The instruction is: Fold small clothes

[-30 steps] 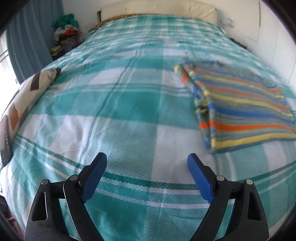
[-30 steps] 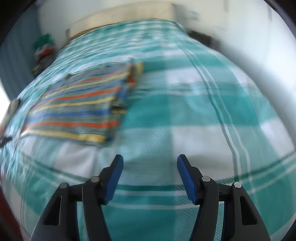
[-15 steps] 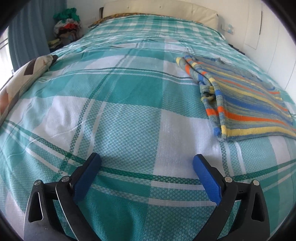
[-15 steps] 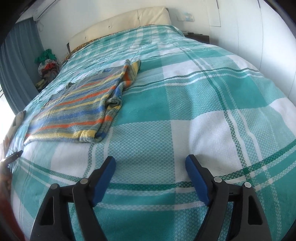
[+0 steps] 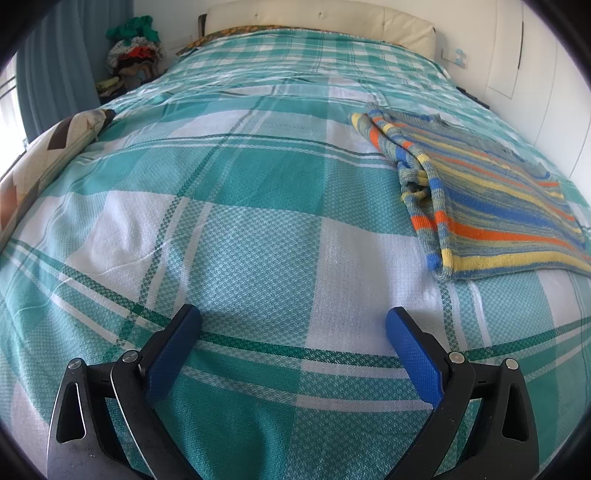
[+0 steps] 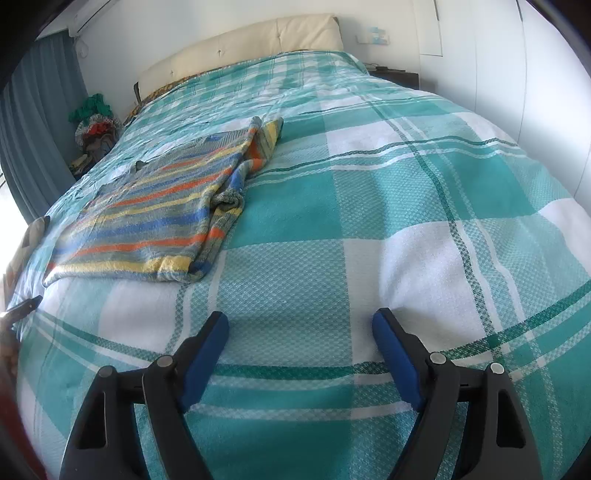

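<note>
A striped knit garment (image 5: pixel 491 195) in blue, orange, yellow and grey lies flat on the bed, its side folded in along one edge. It is at the right in the left wrist view and at the left in the right wrist view (image 6: pixel 155 218). My left gripper (image 5: pixel 293 323) is open and empty, low over the bedspread, to the left of and nearer than the garment. My right gripper (image 6: pixel 301 325) is open and empty, low over the bedspread, to the right of and nearer than the garment.
The bed has a teal and white checked cover (image 5: pixel 229 177) and a cream headboard (image 5: pixel 317 18). A patterned cushion (image 5: pixel 44 147) lies at the bed's left edge. A pile of clothes (image 5: pixel 133 51) stands by the blue curtain. White walls run along the right side.
Both grippers have dropped lower and drawn back toward the foot of the bed. The garment lies as before. The right view, blurred a second ago, is now steady.
</note>
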Demonstrator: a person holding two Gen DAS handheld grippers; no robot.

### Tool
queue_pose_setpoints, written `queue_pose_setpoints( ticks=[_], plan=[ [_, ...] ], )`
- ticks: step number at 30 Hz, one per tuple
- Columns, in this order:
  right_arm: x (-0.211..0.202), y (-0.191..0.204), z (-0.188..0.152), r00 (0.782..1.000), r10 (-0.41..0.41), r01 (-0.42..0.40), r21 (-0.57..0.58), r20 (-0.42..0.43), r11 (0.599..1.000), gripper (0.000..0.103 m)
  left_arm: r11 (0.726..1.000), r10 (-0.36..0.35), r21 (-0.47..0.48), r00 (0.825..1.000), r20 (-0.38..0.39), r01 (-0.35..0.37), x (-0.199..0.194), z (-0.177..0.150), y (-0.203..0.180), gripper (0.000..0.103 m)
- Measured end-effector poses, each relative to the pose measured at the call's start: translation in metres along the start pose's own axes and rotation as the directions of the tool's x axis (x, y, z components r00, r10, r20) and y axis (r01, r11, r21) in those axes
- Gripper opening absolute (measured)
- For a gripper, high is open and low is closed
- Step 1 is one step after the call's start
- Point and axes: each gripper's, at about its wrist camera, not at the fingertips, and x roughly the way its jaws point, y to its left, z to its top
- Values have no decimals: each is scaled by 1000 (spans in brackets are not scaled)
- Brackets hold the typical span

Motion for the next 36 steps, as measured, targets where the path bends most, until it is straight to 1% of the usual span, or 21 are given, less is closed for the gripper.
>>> queue_pose_setpoints(
  ticks=[9, 15, 19, 22, 23, 24, 25, 26, 27, 28, 29, 30, 31, 32, 33, 35, 36],
  plan=[
    [3, 4, 1, 1000, -20, 20, -25, -15, 999, 84, 1000, 0, 0, 1000, -1, 0, 0, 0, 0, 100],
    [5, 6, 2, 999, -34, 33, -37, -18, 999, 84, 1000, -4, -2, 1000, 3, 4, 0, -2, 0, 100],
    [4, 6, 2, 999, -28, 27, -33, -16, 999, 84, 1000, 17, 16, 1000, -3, -16, -3, -2, -3, 100],
    [4, 6, 2, 1000, -24, 23, -34, -13, 999, 84, 998, 34, 45, 999, -27, -33, -19, -5, -8, 99],
    [4, 6, 2, 1000, -19, 19, -32, -11, 999, 85, 998, 42, 56, 999, -22, -40, -31, -9, -14, 96],
    [3, 6, 2, 1000, -17, 16, -31, -10, 999, 85, 996, 29, 79, 1000, 0, -29, -45, -13, -24, 93],
    [3, 6, 2, 1000, -15, 14, -30, -8, 999, 85, 993, -2, 115, 1000, 20, 0, -57, -16, -36, 93],
    [2, 6, 2, 1000, -16, 16, -30, -10, 999, 85, 982, -51, 184, 998, 43, 42, -72, -18, -57, 93],
    [2, 7, 3, 1000, -23, 22, -34, -19, 999, 85, 966, -83, 251, 995, 60, 65, -82, -18, -78, 93],
    [2, 9, 7, 999, -31, 29, -45, -41, 999, 85, 941, -126, 325, 989, 75, 95, -93, -17, -104, 93],
    [1, 11, 12, 997, -33, 30, -54, -65, 998, 85, 916, -173, 379, 982, 81, 130, -100, -15, -125, 93],
    [-1, 10, 18, 996, -21, 17, -53, -86, 998, 85, 878, -243, 442, 967, 75, 186, -108, -12, -154, 93],
    [-3, 8, 27, 995, 18, -22, -36, -97, 999, 85, 836, -306, 495, 950, 60, 238, -112, -9, -182, 93],
    [-5, 3, 38, 992, 66, -68, -11, -104, 998, 85, 803, -349, 530, 936, 48, 272, -113, -6, -205, 93],
    [-4, -2, 52, 988, 107, -106, 16, -112, 994, 85, 764, -397, 564, 918, 29, 312, -112, -2, -234, 93],
    [5, -10, 82, 978, 164, -158, 57, -132, 986, 85, 704, -461, 602, 888, -15, 376, -103, 5, -283, 93],
    [14, -15, 99, 969, 196, -185, 82, -149, 979, 85, 680, -480, 612, 876, -42, 403, -95, 7, -305, 93]
  ],
)
